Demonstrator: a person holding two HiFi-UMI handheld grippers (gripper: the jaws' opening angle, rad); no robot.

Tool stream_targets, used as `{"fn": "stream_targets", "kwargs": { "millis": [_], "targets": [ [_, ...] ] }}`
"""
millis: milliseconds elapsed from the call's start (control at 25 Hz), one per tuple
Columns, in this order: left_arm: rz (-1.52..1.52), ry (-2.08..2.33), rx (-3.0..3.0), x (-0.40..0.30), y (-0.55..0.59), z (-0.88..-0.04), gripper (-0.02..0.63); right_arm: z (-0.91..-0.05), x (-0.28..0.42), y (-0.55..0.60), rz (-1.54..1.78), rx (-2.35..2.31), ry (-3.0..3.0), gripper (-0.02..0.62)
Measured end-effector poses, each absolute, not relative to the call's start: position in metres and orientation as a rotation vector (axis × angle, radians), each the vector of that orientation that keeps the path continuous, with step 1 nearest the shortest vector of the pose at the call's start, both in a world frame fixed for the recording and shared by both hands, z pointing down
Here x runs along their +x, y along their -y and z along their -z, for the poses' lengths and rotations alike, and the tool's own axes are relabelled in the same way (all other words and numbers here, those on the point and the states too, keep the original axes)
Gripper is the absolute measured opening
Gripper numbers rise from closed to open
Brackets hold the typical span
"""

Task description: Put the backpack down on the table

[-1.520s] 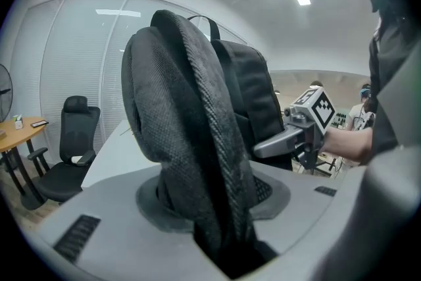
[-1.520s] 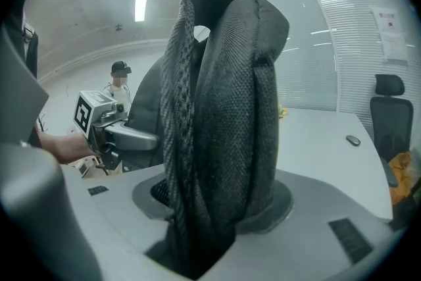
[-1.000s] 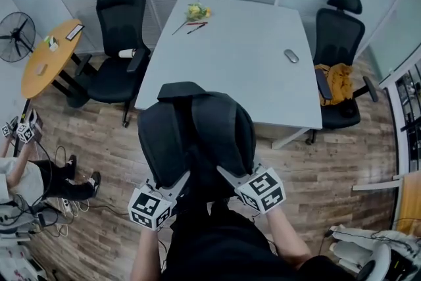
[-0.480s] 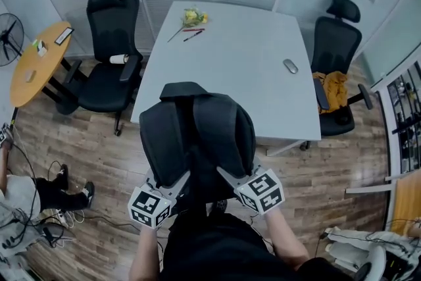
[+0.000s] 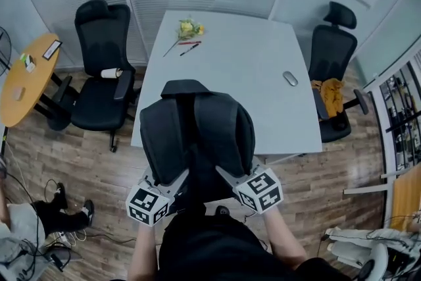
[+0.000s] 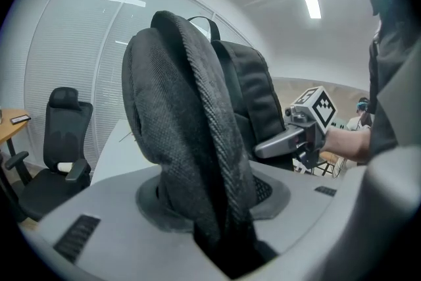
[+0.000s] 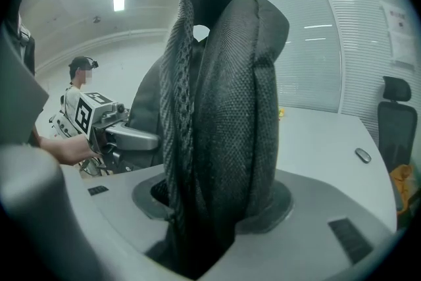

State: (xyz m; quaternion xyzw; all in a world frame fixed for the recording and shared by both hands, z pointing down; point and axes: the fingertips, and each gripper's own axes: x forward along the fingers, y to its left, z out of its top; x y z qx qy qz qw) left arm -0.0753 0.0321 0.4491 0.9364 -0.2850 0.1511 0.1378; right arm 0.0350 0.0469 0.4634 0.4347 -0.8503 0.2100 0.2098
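Observation:
A black backpack [image 5: 196,138] hangs in the air in front of me, straps facing me, its top over the near edge of the white table [image 5: 230,76]. My left gripper [image 5: 172,182] is shut on the left padded shoulder strap [image 6: 191,141]. My right gripper [image 5: 227,176] is shut on the right padded strap [image 7: 223,135]. In each gripper view the strap fills the gap between the jaws and the other gripper shows beside the bag. The bag's lower part is hidden behind my hands and body.
On the table lie a yellow flower [image 5: 187,29], pens [image 5: 189,47] and a grey mouse [image 5: 290,79]. Black office chairs stand at the left [image 5: 99,76] and right [image 5: 332,76] of the table. A round wooden table [image 5: 26,79] is far left. Cables lie on the wooden floor.
I have moved forward with the backpack toward the white table, which now sits closer and more centred. Both grippers keep the same hold on the straps.

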Motion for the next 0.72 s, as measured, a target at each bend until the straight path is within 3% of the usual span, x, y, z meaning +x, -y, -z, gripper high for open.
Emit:
{"fn": "stream_targets", "kwargs": {
  "millis": [720],
  "targets": [
    [-0.385,0.786,2.780,-0.103,0.056,-0.423,0.172,-0.437,0.008,0.037,-0.500,1.284,2.357,0.215]
  ]
}}
